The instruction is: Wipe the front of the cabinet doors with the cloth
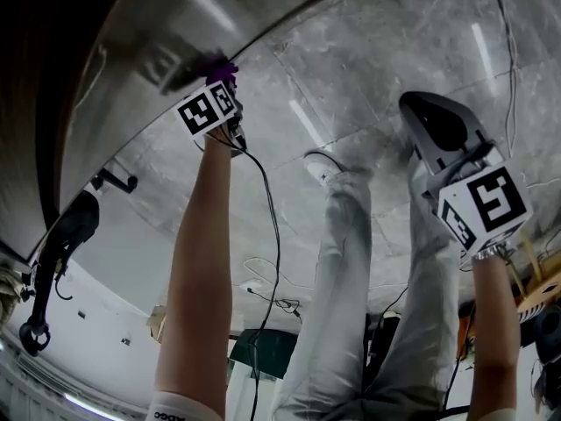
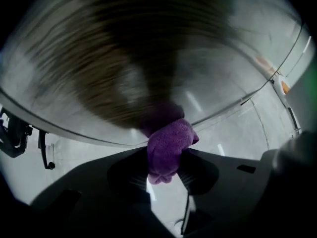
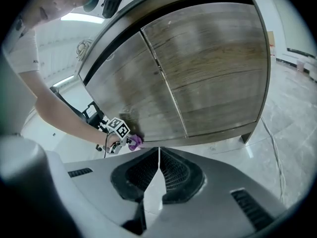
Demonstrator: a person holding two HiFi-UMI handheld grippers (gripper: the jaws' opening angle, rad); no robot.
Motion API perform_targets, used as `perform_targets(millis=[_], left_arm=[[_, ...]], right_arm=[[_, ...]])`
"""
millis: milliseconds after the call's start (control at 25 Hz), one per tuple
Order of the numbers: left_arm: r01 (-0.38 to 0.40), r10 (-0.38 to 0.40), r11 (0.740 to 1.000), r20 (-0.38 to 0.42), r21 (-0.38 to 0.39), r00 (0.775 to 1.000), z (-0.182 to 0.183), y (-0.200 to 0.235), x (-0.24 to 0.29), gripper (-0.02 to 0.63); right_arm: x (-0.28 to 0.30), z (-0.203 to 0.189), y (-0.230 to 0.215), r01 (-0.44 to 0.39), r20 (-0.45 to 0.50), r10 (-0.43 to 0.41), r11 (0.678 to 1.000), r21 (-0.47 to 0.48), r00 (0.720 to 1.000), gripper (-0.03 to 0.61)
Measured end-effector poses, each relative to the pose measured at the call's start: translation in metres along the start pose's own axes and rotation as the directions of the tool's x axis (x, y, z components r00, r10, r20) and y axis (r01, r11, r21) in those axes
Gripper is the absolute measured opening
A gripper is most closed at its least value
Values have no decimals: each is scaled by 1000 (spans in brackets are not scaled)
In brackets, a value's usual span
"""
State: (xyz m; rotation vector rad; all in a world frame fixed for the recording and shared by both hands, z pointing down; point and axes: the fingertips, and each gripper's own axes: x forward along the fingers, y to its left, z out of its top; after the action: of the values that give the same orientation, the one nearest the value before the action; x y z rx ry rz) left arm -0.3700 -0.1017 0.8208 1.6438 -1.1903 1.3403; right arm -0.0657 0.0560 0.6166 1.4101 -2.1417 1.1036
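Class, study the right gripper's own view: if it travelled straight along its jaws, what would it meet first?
Probably the cabinet front, low down near the seam between its two doors; only floor lies before it. Depth is hard to judge.

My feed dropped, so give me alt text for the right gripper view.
The left gripper holds a purple cloth against the bottom edge of the left-hand door of the wooden cabinet. The two-door cabinet fills the upper frame; the right gripper sits in the foreground, jaws shut and empty.
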Motion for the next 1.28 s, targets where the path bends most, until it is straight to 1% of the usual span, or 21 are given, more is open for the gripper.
perform_targets(millis=[120,200,280,360,480,560,640,720,800,840,920,1000,1040,1120,1160,1200,1280], left_arm=[[-5,4,999,-16,-52,1000,-9,19,-2,143],[-4,3,998,-25,-67,1000,-13,29,-5,143],[-18,16,997,-30,-81,999,-18,44,-10,143],[-40,37,992,-24,-122,999,-25,61,-19,142],[-77,79,977,3,-200,997,-34,91,-43,140],[-103,114,963,28,-248,993,-37,112,-65,140],[-113,133,948,48,-299,990,-40,129,-89,140],[-83,120,932,82,-353,989,-46,132,-117,140],[-19,84,919,149,-393,985,-50,122,-150,140],[17,65,919,192,-395,979,-51,112,-167,140],[79,28,928,280,-364,959,-50,88,-205,140],[117,11,933,350,-341,937,-52,64,-250,140],[134,9,927,379,-350,925,-54,54,-273,140],[192,-1,903,444,-384,896,-59,31,-318,140],[238,-18,887,487,-395,873,-60,18,-343,140],[296,-41,870,539,-396,841,-59,4,-371,140],[413,-92,835,647,-364,757,-51,-21,-430,140]], right_arm=[[4,-8,12,-6,-24,5,1000,-8,1000,29],[5,-13,20,-7,-34,7,1000,-6,999,29],[6,-14,24,-6,-37,6,1000,-3,999,29],[6,-8,26,-3,-31,3,1000,-4,1000,29],[3,8,28,-6,-17,6,1000,-11,1000,29],[2,24,31,-21,-12,21,999,-29,1000,29],[-1,39,36,-37,-12,37,998,-53,999,29],[-8,51,45,-51,-16,50,996,-77,999,29],[-16,66,56,-76,-20,74,991,-114,997,29],[-20,75,61,-91,-22,88,986,-137,996,29],[-30,93,71,-126,-34,122,974,-186,992,29],[-48,108,89,-184,-57,175,957,-222,983,28],[-61,116,100,-220,-69,210,947,-234,975,28],[-90,132,118,-278,-87,264,927,-252,960,26],[-108,141,126,-293,-89,279,920,-260,956,26],[-126,150,134,-300,-84,288,916,-267,954,26],[-164,173,151,-300,-51,298,910,-285,953,26]])
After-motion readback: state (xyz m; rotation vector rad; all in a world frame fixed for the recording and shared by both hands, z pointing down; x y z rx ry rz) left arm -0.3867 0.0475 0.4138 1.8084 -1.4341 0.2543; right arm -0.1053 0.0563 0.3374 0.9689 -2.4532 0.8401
